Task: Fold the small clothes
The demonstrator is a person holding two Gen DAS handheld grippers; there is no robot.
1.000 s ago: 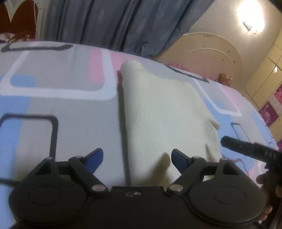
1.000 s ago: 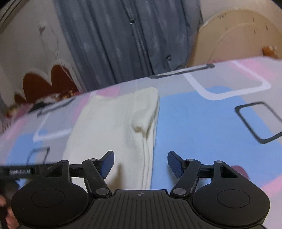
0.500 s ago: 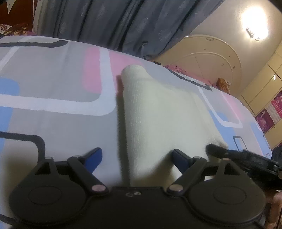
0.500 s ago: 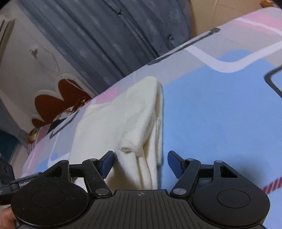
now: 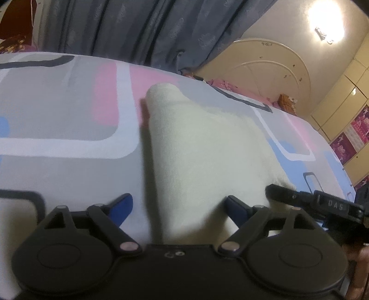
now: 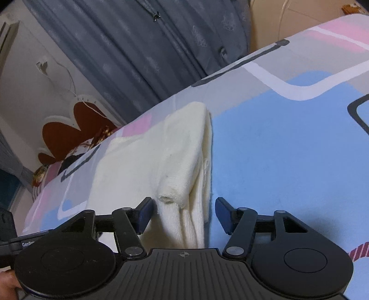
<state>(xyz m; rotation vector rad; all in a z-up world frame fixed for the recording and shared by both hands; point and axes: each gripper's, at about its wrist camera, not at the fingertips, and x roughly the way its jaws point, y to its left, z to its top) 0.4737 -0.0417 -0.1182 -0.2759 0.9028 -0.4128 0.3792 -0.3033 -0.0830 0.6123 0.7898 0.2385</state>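
There is one cream cloth (image 5: 207, 147) lying on one bed sheet (image 5: 57, 110) with coloured shapes, two grippers, the left gripper (image 5: 178, 204) and the right gripper (image 6: 183, 213), one grey curtain (image 5: 143, 30), and one lamp (image 5: 325, 22).

My left gripper (image 5: 178, 207) is matt black plastic with dull silver metal pivot pins and blue fingers (image 5: 122, 204); my right gripper (image 6: 183, 213) has a ribbed plastic deck; the cream garment (image 6: 147, 161) is soft, nubbly knit cloth, ribbed at its hem; the bedsheet (image 6: 288, 143) is smooth printed cloth; the curtain (image 5: 143, 30) is matt grey fabric.
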